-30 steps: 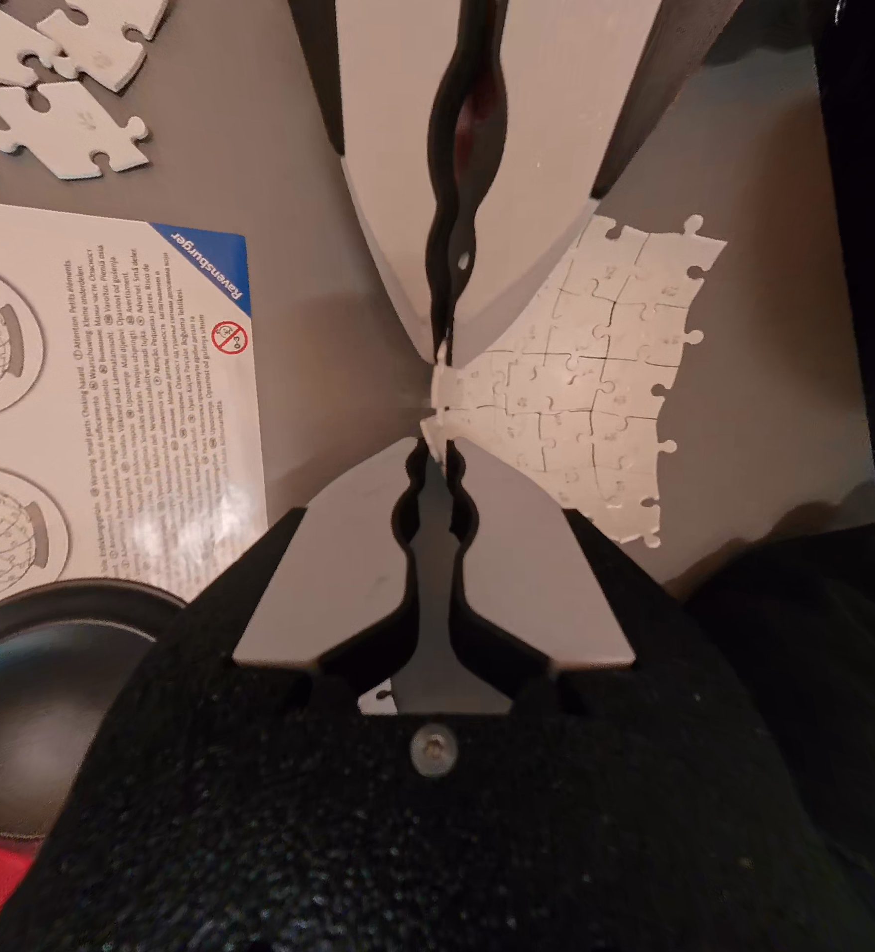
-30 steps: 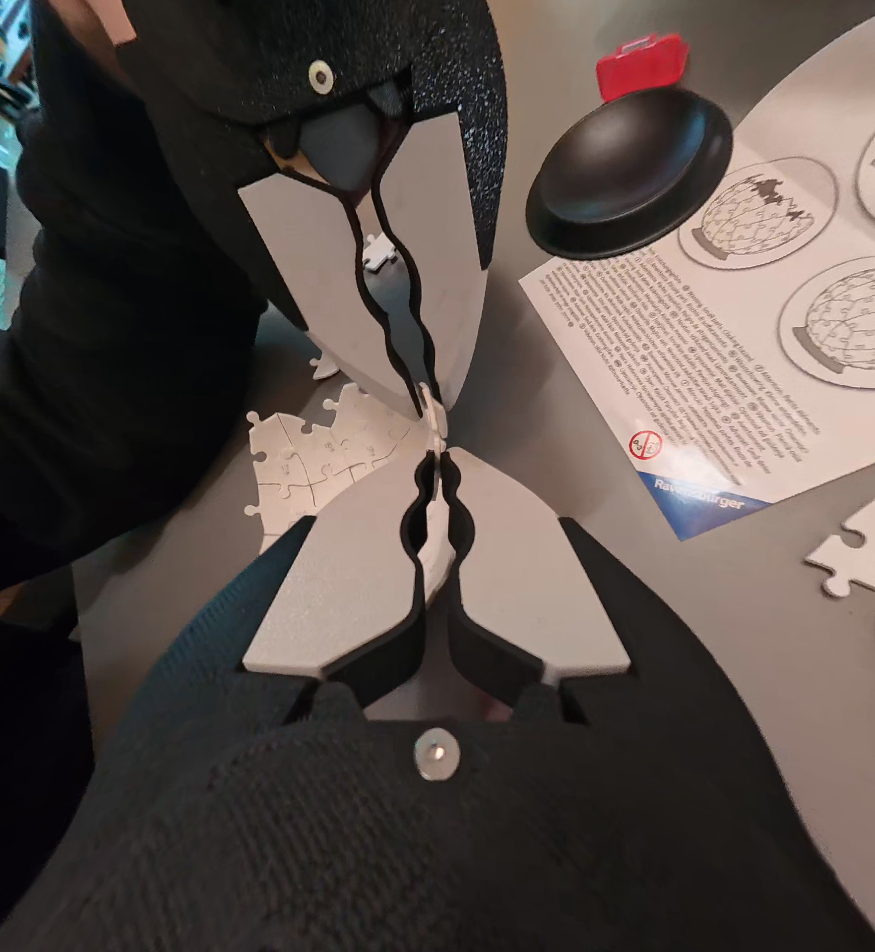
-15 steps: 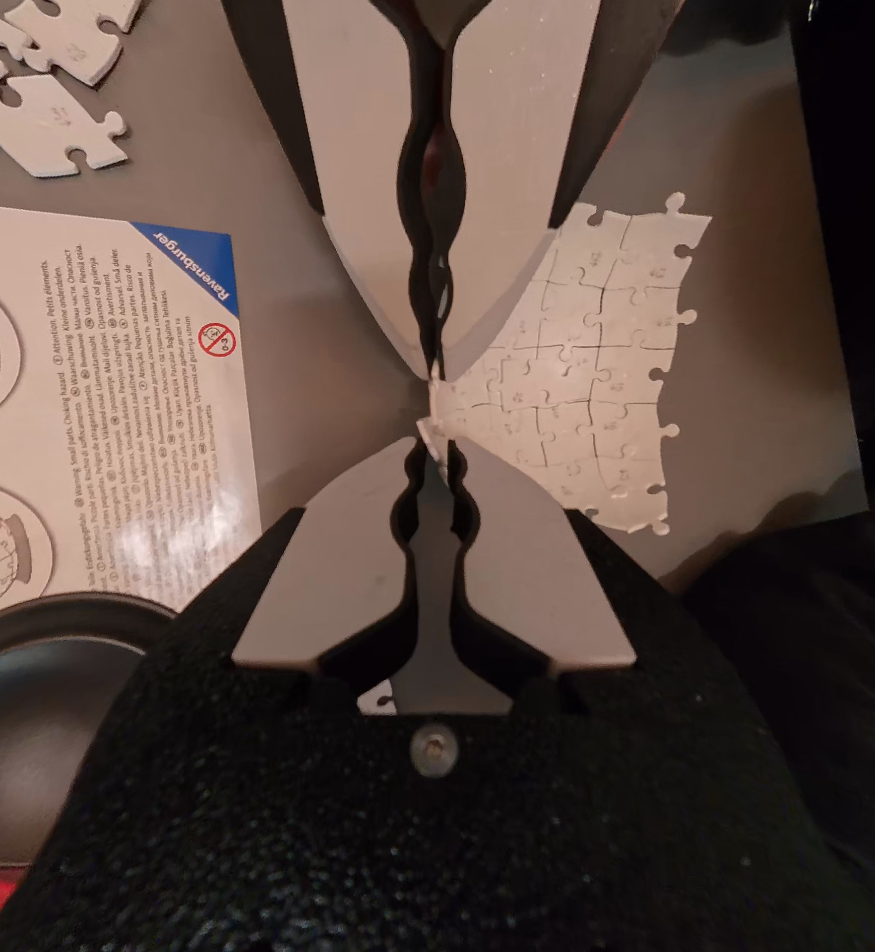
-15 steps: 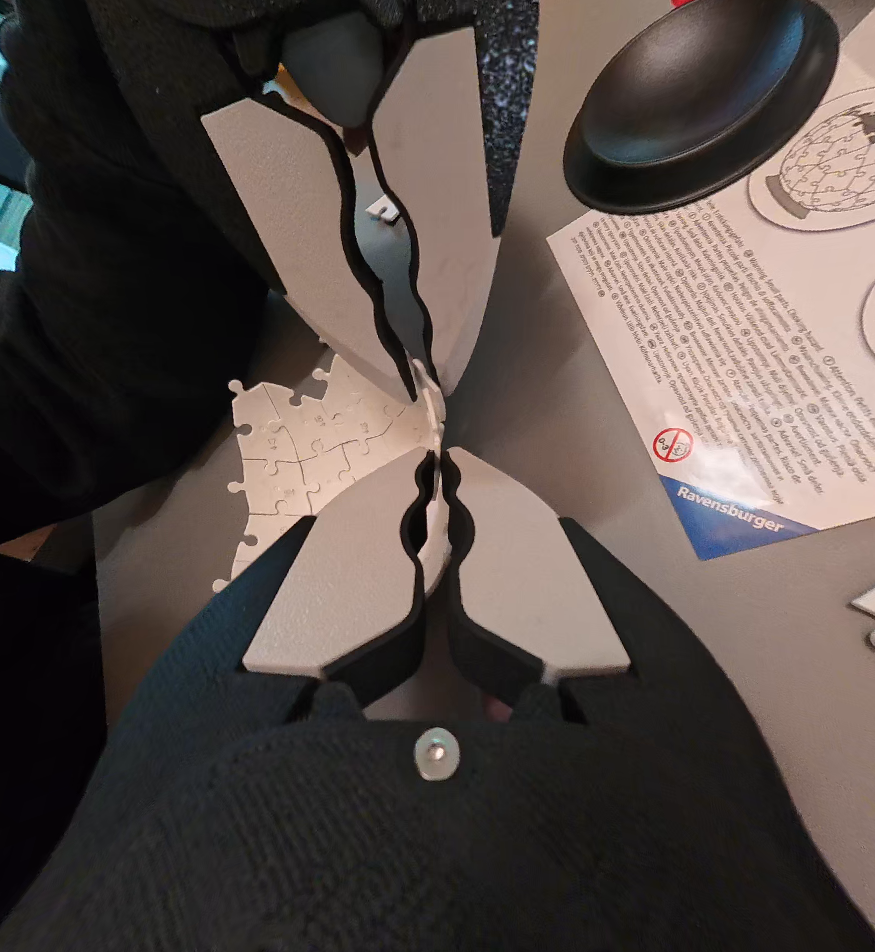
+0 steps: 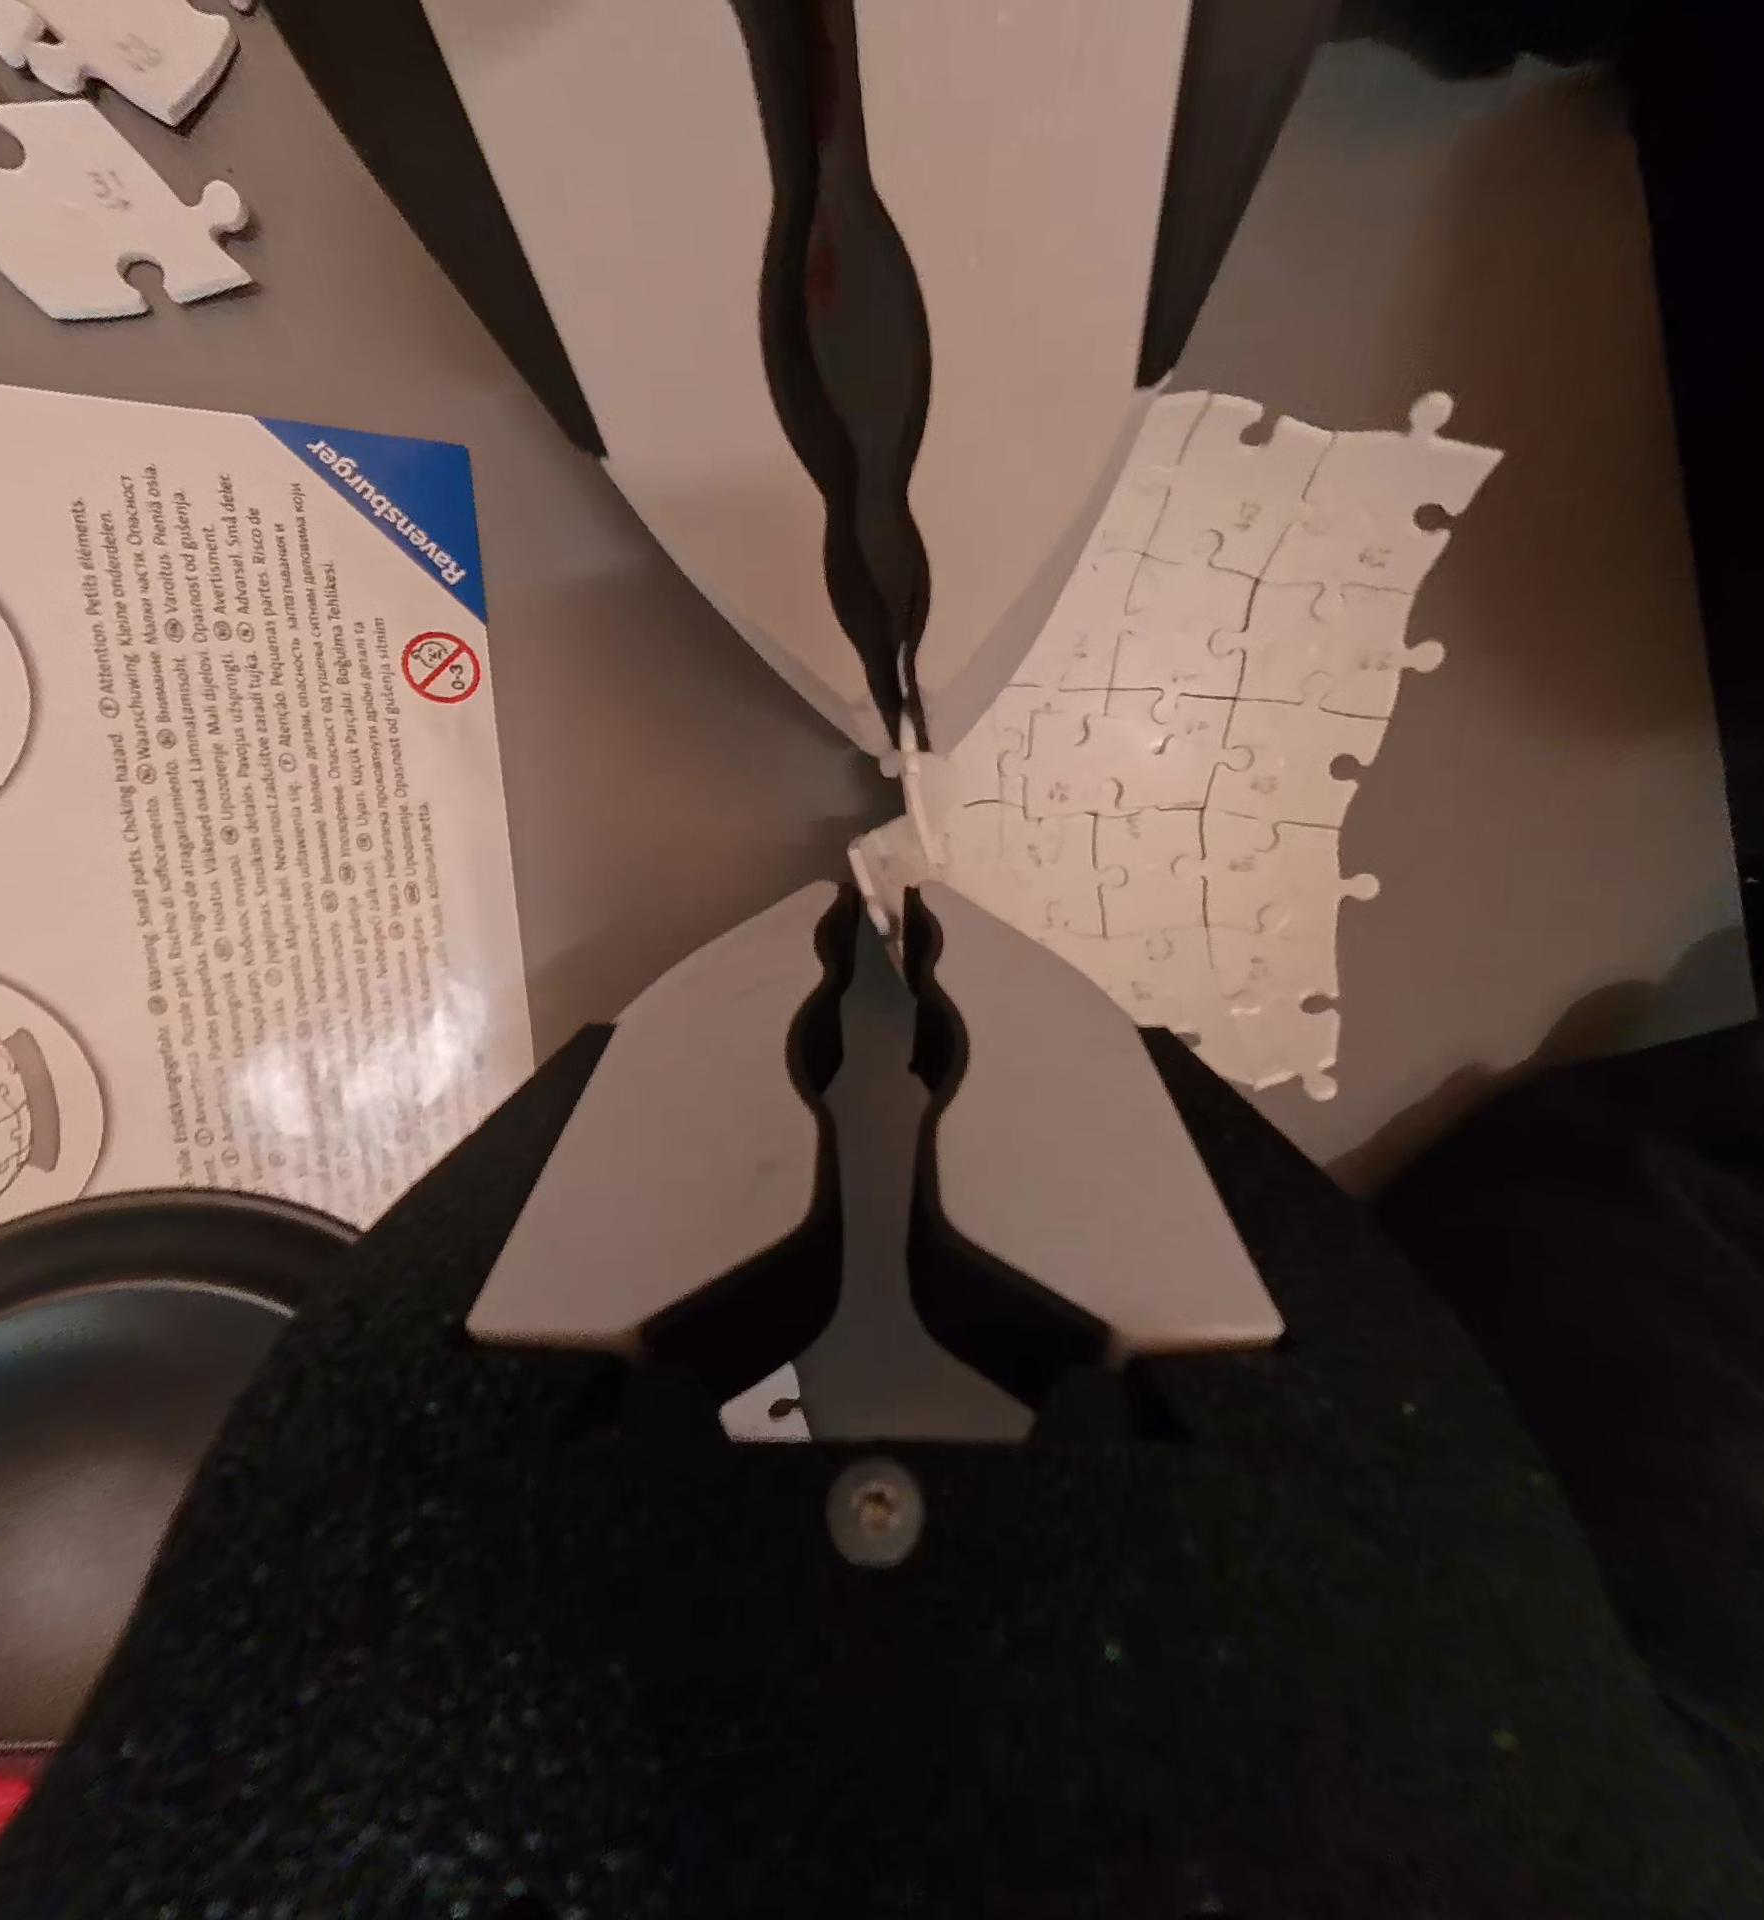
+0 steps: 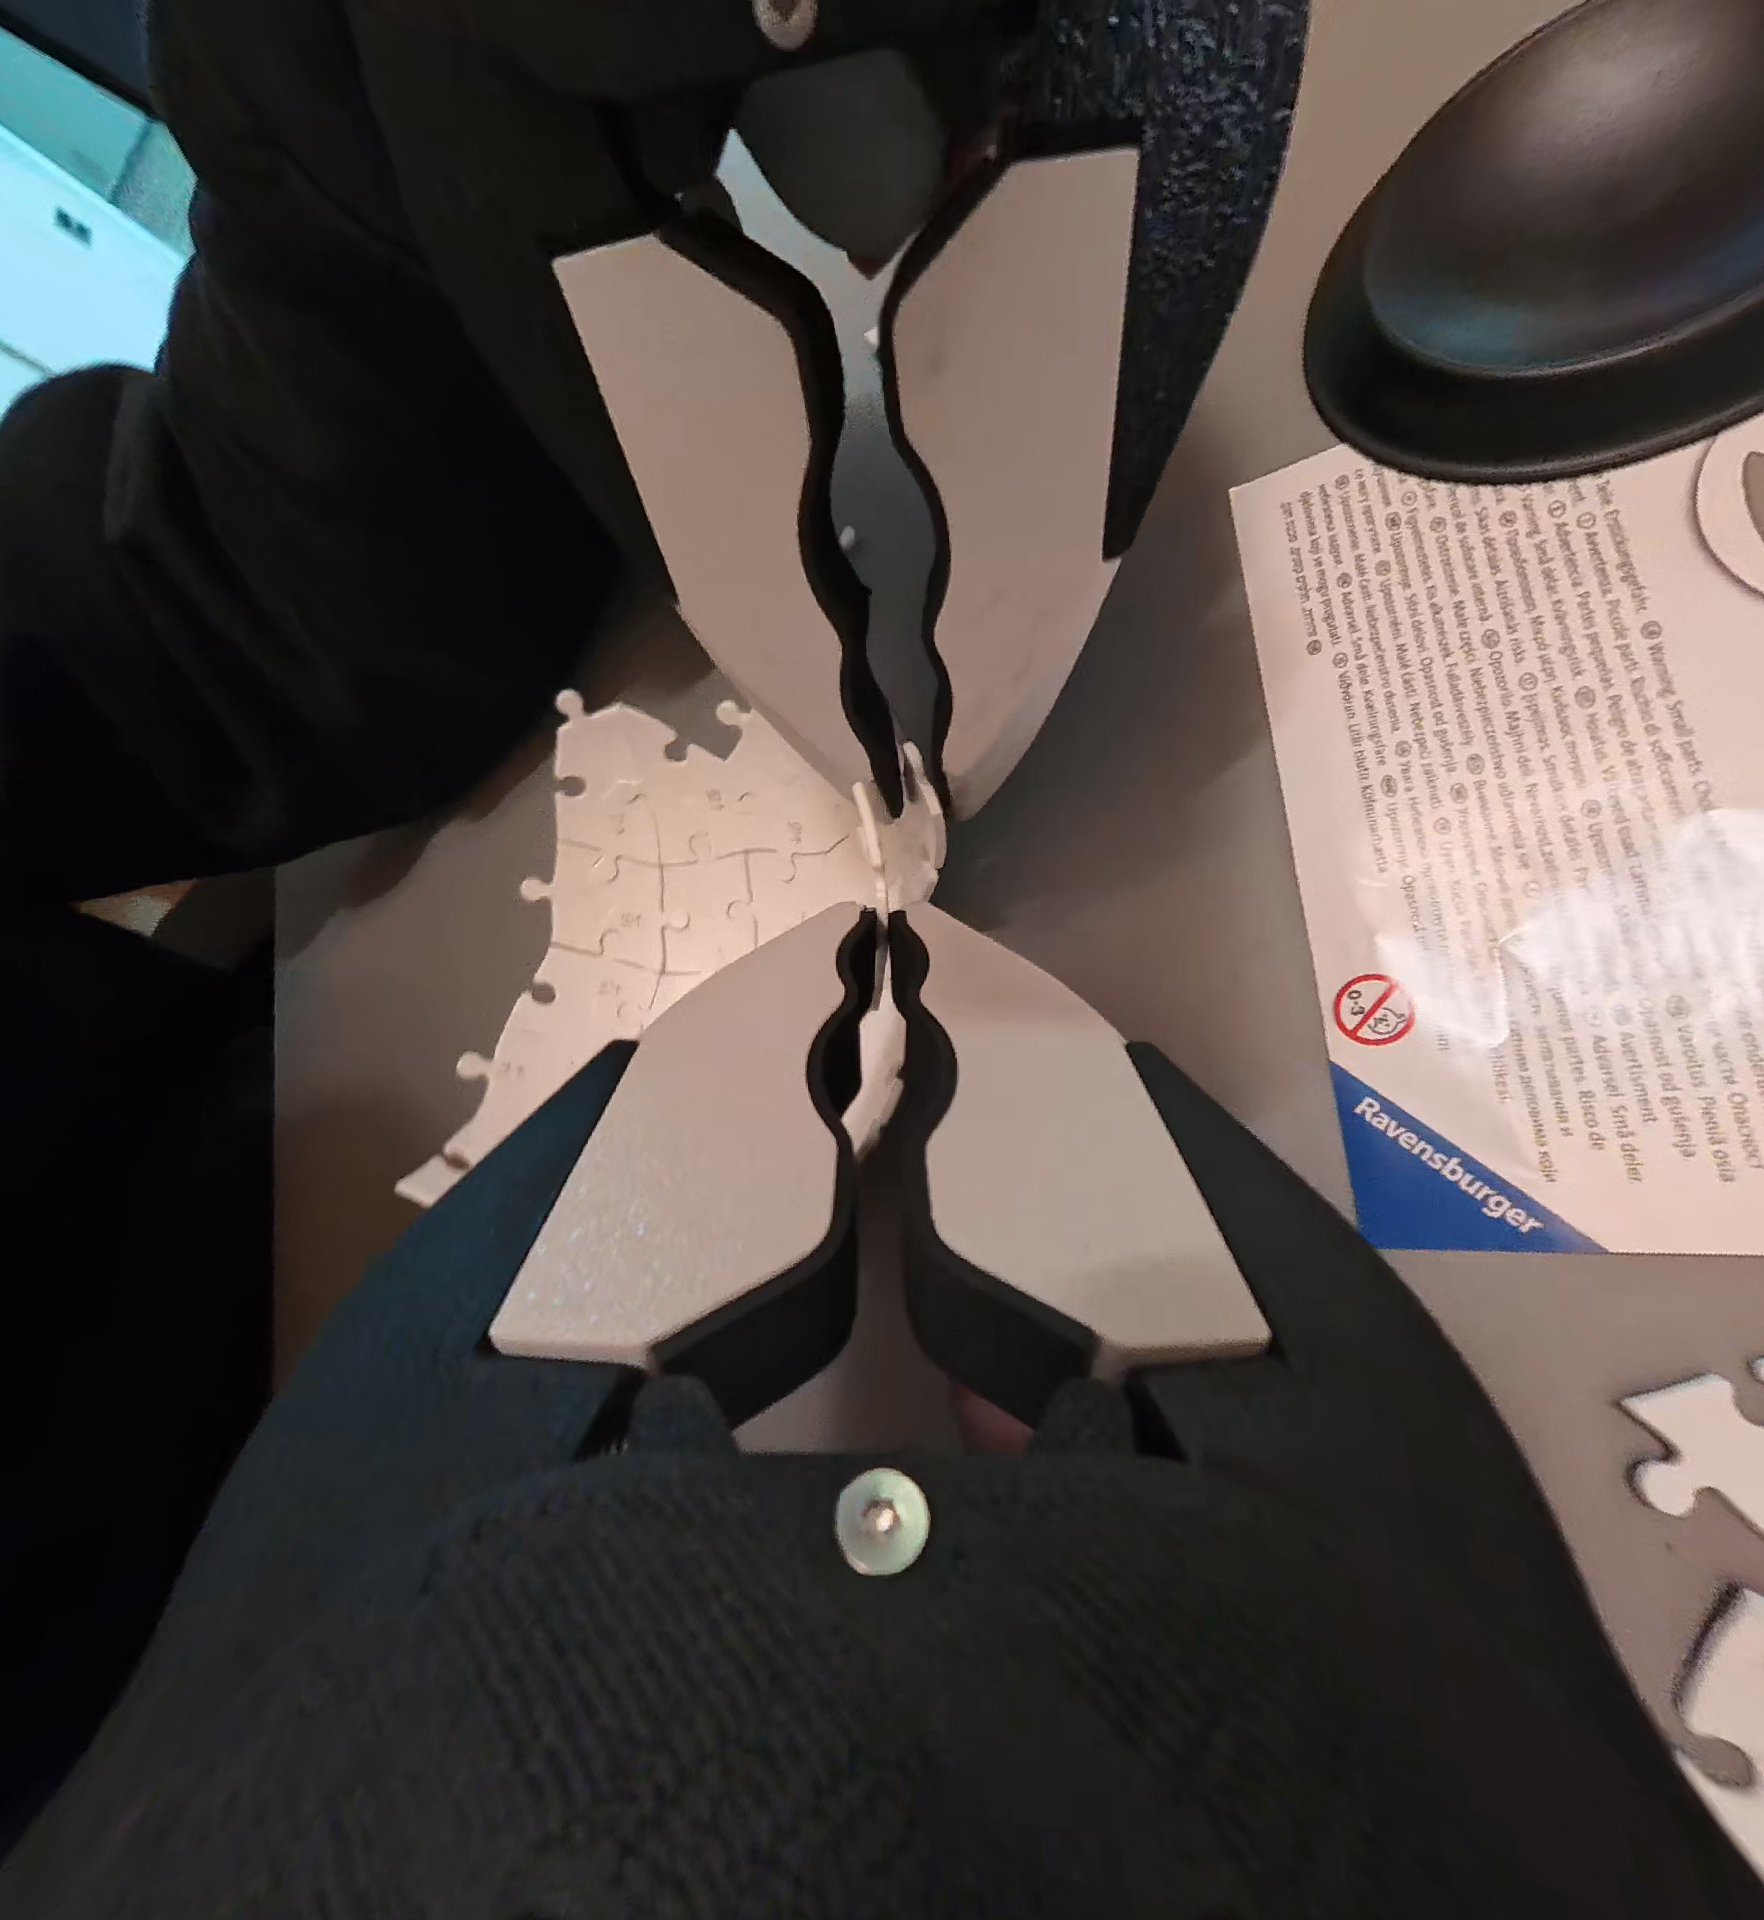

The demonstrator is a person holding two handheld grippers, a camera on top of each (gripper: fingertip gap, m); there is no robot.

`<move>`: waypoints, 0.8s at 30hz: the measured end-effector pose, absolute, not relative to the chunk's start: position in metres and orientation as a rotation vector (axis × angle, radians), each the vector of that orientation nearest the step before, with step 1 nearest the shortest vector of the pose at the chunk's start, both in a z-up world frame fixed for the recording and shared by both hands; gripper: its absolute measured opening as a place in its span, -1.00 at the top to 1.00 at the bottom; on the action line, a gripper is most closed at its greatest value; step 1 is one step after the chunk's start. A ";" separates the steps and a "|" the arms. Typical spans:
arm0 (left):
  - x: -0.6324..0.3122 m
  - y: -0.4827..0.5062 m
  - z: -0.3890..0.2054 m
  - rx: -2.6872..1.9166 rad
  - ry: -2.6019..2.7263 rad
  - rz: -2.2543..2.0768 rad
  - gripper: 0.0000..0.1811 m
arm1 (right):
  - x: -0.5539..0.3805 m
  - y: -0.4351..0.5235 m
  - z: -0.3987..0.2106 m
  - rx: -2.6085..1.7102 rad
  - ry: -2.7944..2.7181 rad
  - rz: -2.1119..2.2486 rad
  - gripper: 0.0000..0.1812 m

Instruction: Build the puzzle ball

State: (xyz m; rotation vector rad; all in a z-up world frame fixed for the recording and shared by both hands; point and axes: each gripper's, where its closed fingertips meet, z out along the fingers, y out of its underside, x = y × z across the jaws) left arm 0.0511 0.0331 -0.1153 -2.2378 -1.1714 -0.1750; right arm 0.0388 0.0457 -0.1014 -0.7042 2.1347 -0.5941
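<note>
Both grippers are meeting tip to tip at frame centre. The left gripper [image 5: 883, 904] is pinching the rim of the curved white puzzle panel [image 5: 1221, 748], which is fanning out to the centre right, held up off the grey table [image 5: 649, 644]. The right gripper [image 6: 883, 920] is clamping a small puzzle piece [image 6: 904, 831] against that rim. Looks like seating 1 piece; next calls for pressing tabs home. The joint itself is hidden behind the fingertips. The black stand [image 6: 1584, 260] is waiting in the upper right.

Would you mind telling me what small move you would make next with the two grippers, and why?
Probably press the single piece in the left gripper home. It meets the assembled panel's edge at an angle, and the right gripper has its jaws shut on that edge, bracing it.
</note>
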 end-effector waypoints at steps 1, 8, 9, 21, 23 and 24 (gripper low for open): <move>0.051 0.033 -0.115 -2.237 -1.173 -0.173 0.91 | 0.037 0.045 -0.100 -0.729 2.144 -0.589 0.97; 0.043 0.020 -0.103 -2.190 -1.229 -0.043 0.76 | 0.014 0.027 -0.083 -0.776 2.137 -0.728 0.98; 0.039 0.017 -0.098 -2.171 -1.241 0.010 0.75 | 0.012 0.025 -0.079 -0.769 2.127 -0.753 0.98; 0.015 0.019 -0.057 -2.052 -1.224 0.238 0.86 | 0.006 0.016 -0.051 -0.709 2.012 -0.928 0.98; 0.013 0.019 -0.057 -2.067 -1.219 0.257 0.96 | 0.008 0.019 -0.051 -0.731 2.012 -0.920 0.98; 0.013 0.019 -0.058 -2.069 -1.219 0.258 0.96 | 0.007 0.019 -0.052 -0.732 2.021 -0.919 0.98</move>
